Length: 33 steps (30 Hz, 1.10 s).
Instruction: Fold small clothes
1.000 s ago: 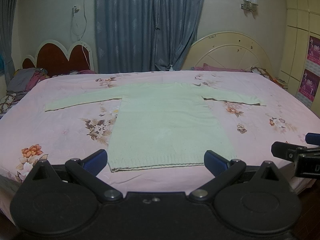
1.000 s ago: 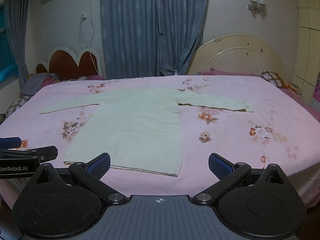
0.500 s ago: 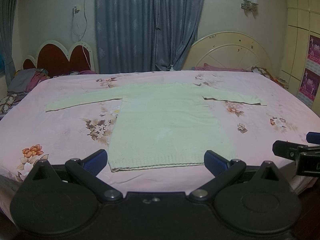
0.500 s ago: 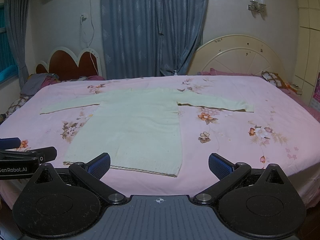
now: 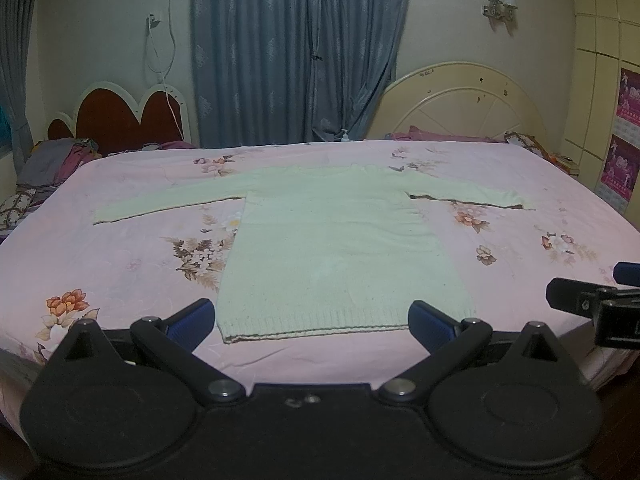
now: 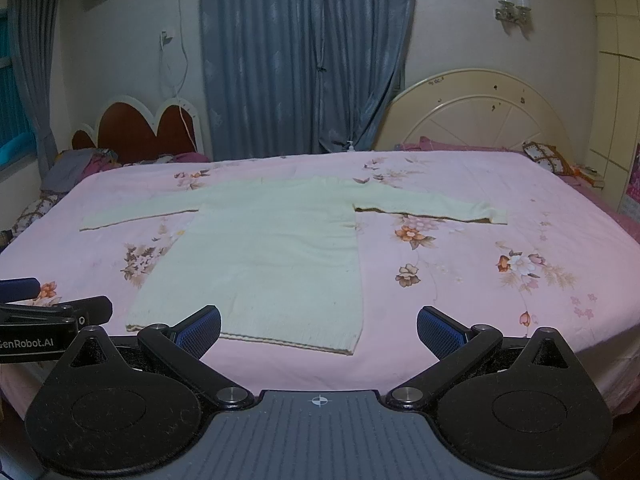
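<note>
A pale cream long-sleeved sweater (image 5: 336, 252) lies flat on the pink floral bedsheet (image 5: 120, 264), both sleeves spread out sideways, hem toward me. It also shows in the right wrist view (image 6: 272, 256). My left gripper (image 5: 312, 320) is open and empty, held just before the hem at the bed's near edge. My right gripper (image 6: 318, 328) is open and empty, near the hem's right corner. Each gripper shows at the edge of the other's view, the right one (image 5: 592, 304) and the left one (image 6: 52, 312).
Two headboards stand at the far side, a red heart-shaped one (image 5: 128, 120) and a cream round one (image 5: 464, 108). Blue curtains (image 5: 300, 48) hang behind. A pile of clothes (image 5: 52, 160) lies at the far left, cushions (image 6: 548, 156) at the far right.
</note>
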Motion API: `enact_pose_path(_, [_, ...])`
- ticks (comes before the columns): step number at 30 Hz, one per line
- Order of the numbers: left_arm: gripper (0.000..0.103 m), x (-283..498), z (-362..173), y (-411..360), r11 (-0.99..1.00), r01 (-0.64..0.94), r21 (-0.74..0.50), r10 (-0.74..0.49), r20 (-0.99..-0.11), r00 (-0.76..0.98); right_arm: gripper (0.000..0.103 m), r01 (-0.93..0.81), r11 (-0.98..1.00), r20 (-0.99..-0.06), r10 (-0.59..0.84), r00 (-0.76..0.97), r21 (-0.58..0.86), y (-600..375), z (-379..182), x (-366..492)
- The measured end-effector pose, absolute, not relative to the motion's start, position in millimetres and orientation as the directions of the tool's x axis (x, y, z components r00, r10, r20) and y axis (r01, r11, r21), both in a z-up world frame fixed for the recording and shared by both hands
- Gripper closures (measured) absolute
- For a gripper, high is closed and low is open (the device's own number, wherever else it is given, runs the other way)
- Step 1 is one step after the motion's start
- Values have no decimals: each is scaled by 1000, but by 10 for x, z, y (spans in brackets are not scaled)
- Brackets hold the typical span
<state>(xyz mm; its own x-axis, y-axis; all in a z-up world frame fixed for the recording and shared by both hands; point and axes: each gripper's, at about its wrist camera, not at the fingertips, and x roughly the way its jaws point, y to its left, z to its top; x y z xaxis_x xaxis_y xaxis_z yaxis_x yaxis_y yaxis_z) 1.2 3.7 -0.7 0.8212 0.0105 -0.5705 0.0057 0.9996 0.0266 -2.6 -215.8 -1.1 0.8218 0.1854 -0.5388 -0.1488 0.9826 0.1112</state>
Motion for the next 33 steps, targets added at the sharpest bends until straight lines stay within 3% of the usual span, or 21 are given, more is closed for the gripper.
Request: enact_pose_path(33, [0,40,-60,-10,999,-7,41,30,-576,817,0,-146,983,-540,184,822,114,-2187,19,-8])
